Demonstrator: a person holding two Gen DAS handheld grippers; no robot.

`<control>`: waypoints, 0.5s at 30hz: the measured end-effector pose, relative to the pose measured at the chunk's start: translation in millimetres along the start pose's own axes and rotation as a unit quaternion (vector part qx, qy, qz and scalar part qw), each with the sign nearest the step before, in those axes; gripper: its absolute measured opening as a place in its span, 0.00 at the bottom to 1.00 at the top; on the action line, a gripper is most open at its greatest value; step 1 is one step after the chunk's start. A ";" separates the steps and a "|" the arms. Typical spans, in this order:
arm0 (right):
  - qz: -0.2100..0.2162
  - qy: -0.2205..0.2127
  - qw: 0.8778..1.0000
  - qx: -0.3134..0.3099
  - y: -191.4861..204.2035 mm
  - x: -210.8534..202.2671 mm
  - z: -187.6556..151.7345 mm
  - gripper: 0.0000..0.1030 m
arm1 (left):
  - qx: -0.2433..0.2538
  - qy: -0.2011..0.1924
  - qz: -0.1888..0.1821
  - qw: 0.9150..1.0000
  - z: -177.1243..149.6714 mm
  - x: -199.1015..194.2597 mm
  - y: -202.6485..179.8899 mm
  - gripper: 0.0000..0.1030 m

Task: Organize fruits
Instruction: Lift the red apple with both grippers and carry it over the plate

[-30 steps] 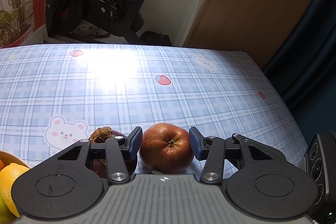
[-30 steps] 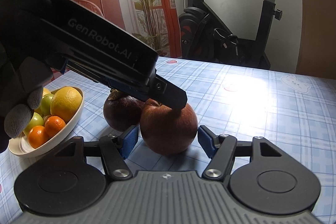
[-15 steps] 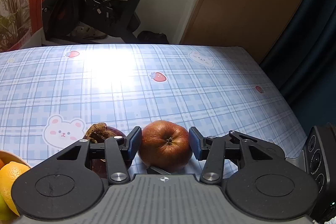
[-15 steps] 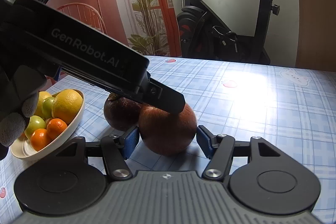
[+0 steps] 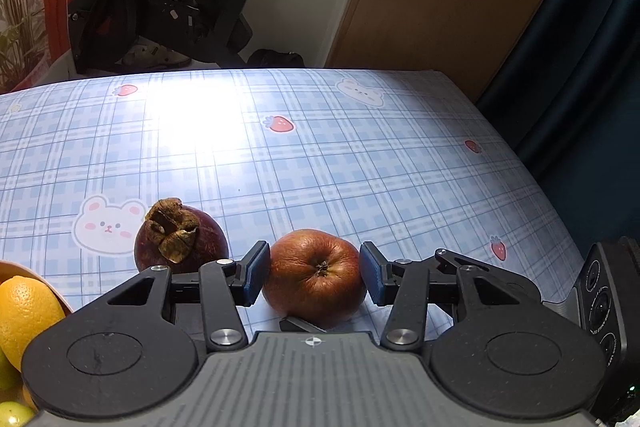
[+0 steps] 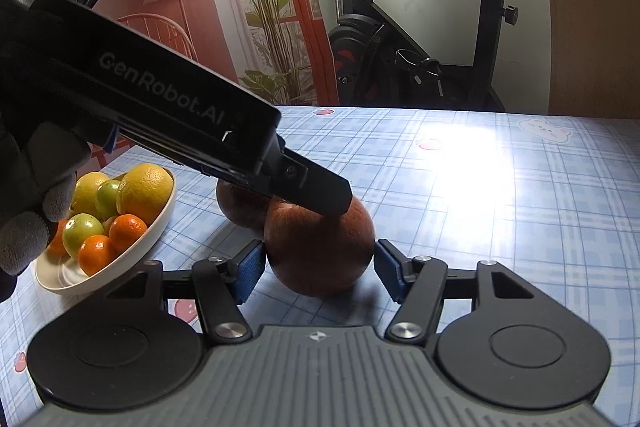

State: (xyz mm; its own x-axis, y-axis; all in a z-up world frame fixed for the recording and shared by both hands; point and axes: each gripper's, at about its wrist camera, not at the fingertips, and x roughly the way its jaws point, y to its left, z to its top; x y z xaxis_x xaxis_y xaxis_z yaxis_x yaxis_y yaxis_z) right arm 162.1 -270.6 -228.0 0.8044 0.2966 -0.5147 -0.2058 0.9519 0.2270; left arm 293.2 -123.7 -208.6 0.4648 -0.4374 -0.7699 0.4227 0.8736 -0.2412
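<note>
"genrobot.ai" reads in pale letters along the black body of the left gripper (image 6: 320, 193).

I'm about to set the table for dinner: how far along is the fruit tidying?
Partly done. The bowl already holds piled fruit. In hand: the left tongs clamp the apple on the tablecloth, with the right tongs flanking it too. Left: that apple and the purple fruit beside it are both outside the bowl.
</note>
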 end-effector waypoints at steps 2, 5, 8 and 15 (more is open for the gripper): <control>-0.002 -0.003 1.000 0.004 1.9 -6.6 -4.0 0.61 | 0.006 0.000 -0.002 1.000 -6.1 -3.9 -4.9 0.50; 0.000 -0.008 1.000 0.010 2.6 -16.1 -9.3 0.61 | 0.012 0.000 -0.005 1.000 -14.9 -9.8 -11.0 0.50; -0.003 -0.018 1.000 0.003 7.4 -25.1 -13.9 0.61 | 0.019 -0.007 -0.006 1.000 -24.0 -17.4 -17.0 0.50; 0.005 -0.026 1.000 -0.017 24.1 -36.6 -19.3 0.61 | 0.031 -0.025 0.008 0.999 -45.1 -39.4 -22.8 0.50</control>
State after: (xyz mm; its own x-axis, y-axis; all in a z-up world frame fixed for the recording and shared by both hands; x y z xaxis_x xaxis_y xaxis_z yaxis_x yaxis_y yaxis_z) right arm 116.9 -257.0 -219.6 0.8303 0.3019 -0.4685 -0.2311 0.9514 0.2034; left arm 230.1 -116.8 -199.4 0.5088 -0.4355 -0.7426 0.4622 0.8659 -0.1912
